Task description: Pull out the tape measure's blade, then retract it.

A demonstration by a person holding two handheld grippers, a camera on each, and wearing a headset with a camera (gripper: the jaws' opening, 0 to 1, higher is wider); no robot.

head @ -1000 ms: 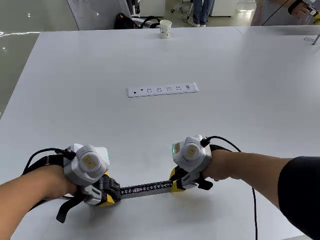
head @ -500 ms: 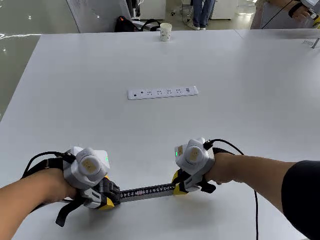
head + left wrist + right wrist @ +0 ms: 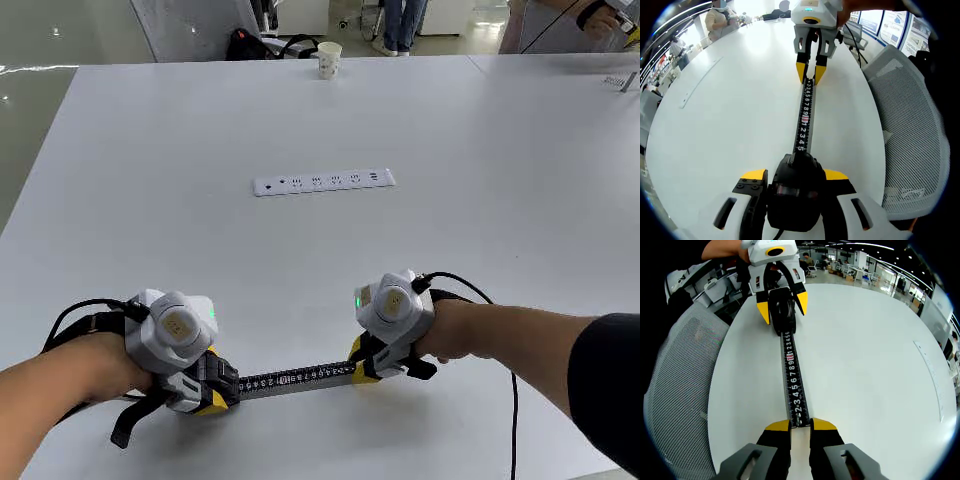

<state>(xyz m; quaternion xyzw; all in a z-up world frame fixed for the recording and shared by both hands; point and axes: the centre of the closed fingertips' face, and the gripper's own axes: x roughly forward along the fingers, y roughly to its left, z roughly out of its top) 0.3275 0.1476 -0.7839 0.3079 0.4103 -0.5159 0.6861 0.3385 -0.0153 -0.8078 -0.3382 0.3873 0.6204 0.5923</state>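
L gripper (image 3: 794,176): jaws clamped on case (image 3: 792,195). R gripper (image 3: 800,426): jaws pinching blade (image 3: 791,372) tip. Blade part out, numbers up, stretched btw the two over white table (image 3: 300,110).

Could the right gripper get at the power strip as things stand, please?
Probably not freely: bare table lies between right gripper and power strip, but its jaws are shut on the blade.
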